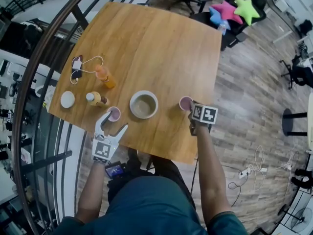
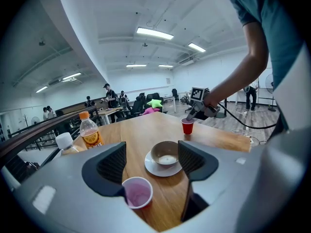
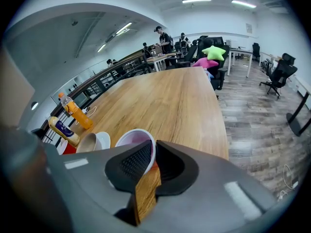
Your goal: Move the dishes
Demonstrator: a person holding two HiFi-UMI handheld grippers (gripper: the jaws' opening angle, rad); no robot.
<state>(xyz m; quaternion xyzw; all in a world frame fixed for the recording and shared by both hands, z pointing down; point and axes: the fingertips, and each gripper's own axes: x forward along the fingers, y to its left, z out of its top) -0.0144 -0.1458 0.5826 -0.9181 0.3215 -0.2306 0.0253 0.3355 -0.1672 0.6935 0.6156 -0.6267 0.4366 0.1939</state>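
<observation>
Red cup (image 1: 186, 103) at the table's (image 1: 146, 43) near right edge is pinched at its rim by the right hand-held gripper (image 3: 151, 154), the left hand-held gripper (image 1: 111, 126) gapes around a second cup (image 2: 137, 193), and the bowl (image 1: 144, 105) sits untouched, so the moving seems barely begun.

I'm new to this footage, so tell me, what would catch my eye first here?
A bowl sits on the table near its front edge, between two red cups. The right claw pinches the rim of the right cup, while the left claw stands open at the left cup. Beyond the table's far right corner lie bright star cushions.
</observation>
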